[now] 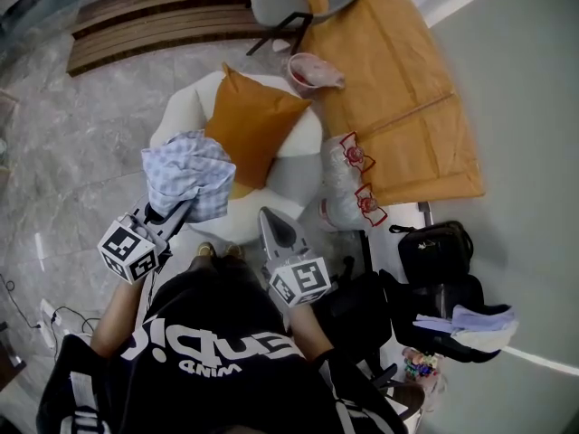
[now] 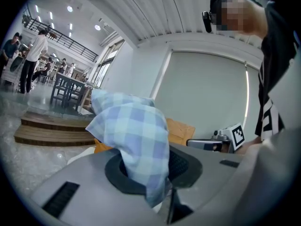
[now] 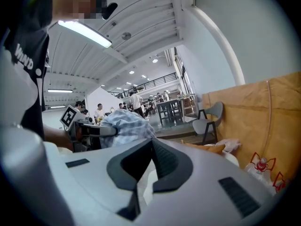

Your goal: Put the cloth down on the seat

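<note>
Cloth firmly between left tongs

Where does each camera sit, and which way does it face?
Head view: on the person's head, looking steeply down on the seat; both forearms and the black shirt show.
Left gripper view: on the left gripper, looking along jaws shut on the cloth; torso at right.
Right gripper view: on the right gripper, looking along closed, empty jaws; torso at left.
Shared: each gripper view shows the other gripper; all three show the cloth.
</note>
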